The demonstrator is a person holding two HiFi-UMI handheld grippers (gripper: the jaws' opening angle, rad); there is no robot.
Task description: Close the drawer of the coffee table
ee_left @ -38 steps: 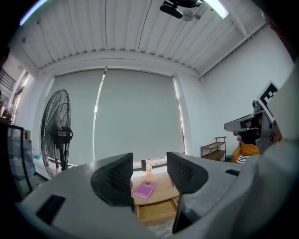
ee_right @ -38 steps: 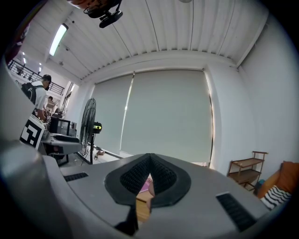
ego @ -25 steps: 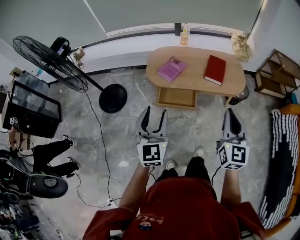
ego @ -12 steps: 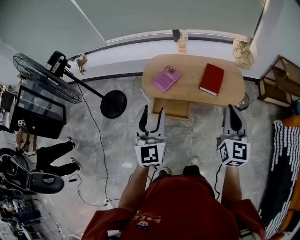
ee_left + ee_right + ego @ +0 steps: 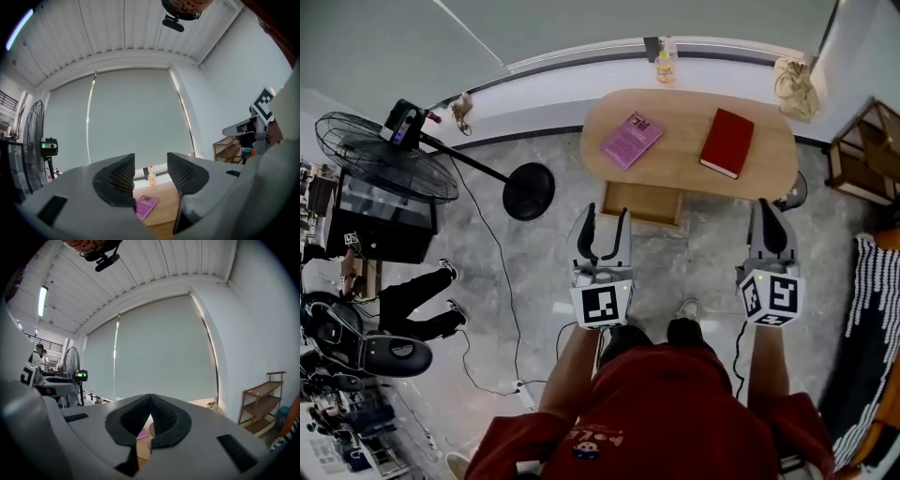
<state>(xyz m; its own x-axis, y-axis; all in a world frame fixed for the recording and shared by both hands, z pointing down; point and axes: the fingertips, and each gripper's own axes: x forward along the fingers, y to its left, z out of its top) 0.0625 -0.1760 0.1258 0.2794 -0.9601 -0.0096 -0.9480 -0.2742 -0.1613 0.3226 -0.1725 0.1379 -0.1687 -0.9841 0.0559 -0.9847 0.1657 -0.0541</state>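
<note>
Grey two-jaw right gripper — ribbed black pads pressed together. Brown wooden shelf rack at right; black standing fan at left.

- Left gripper held level in front of the person, jaws standing apart, nothing between them.
- Right gripper level beside it, jaws pressed together, empty.
- Left forearm and right forearm reach forward, roughly parallel.

The drawer is partly hidden under the coffee table top.
</note>
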